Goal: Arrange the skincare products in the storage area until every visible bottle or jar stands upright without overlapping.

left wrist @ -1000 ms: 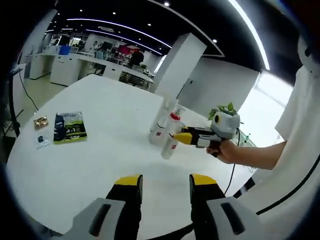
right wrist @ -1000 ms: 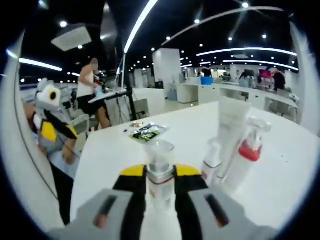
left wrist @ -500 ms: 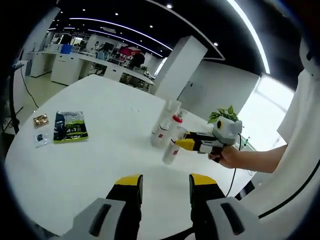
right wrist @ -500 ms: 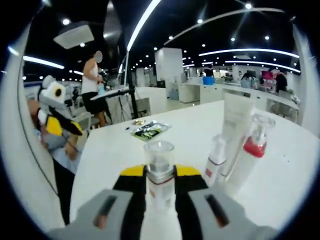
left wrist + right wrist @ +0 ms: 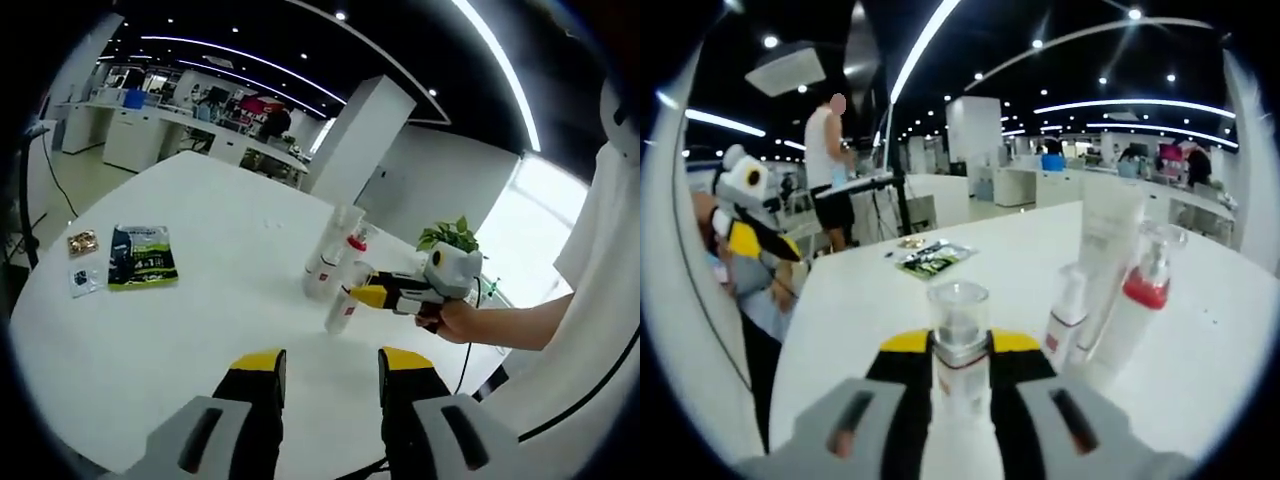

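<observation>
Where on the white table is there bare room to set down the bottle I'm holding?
Bare tabletop lies between the green packet and the cluster of standing bottles, and in front of the left gripper. It is crowded where the right gripper, shut on the clear-capped bottle, sits beside the red-collared pump bottle and white tube.

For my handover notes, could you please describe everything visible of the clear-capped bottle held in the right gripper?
The clear-capped white bottle looks like pale plastic, with a transparent round cap, a silvery collar and a thin red line below it. The right gripper has its yellow-tipped jaws shut on its neck. In the left gripper view it leans, base at the white table, beside the other upright bottles.
</observation>
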Demonstrator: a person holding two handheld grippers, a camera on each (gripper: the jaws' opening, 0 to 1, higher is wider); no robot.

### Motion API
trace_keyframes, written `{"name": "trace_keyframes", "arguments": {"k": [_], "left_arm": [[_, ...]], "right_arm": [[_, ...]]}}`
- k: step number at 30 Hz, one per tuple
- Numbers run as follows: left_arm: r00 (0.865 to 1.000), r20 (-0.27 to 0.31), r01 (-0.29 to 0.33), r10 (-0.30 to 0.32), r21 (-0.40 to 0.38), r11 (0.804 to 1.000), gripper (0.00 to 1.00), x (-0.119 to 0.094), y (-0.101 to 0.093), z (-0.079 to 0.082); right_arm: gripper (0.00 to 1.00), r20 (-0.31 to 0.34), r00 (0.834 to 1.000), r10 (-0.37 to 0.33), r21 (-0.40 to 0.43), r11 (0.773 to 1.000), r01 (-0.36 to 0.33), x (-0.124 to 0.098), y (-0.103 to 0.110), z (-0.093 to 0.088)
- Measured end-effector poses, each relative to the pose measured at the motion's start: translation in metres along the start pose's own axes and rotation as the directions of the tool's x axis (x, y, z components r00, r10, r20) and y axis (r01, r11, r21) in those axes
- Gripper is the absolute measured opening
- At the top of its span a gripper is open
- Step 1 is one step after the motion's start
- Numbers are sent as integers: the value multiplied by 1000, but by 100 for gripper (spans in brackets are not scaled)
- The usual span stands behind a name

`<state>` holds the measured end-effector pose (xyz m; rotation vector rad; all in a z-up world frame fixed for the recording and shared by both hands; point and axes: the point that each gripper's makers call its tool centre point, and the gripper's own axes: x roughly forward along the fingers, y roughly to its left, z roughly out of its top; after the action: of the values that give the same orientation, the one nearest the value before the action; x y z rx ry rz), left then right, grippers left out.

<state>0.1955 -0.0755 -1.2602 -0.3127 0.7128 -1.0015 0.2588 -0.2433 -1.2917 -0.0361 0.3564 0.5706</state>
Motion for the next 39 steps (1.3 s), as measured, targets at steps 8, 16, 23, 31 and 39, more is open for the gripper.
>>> {"name": "trace_keyframes", "arguments": {"k": [8,16,23,31,39], "left_arm": [[1000,3,-2,2,-2,1000,38,1,1,1],[1000,8,-6,6,-2,1000,38,-1,-2,0],[1000,2,-2,2,3,1000,38,-4,-6,-5],[1000,10,3,-3,12,1000,38,-6,-9,-4],[1000,20,20,-20,18,1000,38,0,-14,2]], "right_arm": [[18,5,1000,-5,-5,1000,5,0,0,-2],[18,4,1000,-1,-7,1000,1,-4,2,-7],[18,-2,1000,6,-43,999,-6,-2,8,-9],[18,1,999,44,-68,997,-44,4,23,-5],[18,8,999,34,-68,997,-34,-1,20,-4]]}}
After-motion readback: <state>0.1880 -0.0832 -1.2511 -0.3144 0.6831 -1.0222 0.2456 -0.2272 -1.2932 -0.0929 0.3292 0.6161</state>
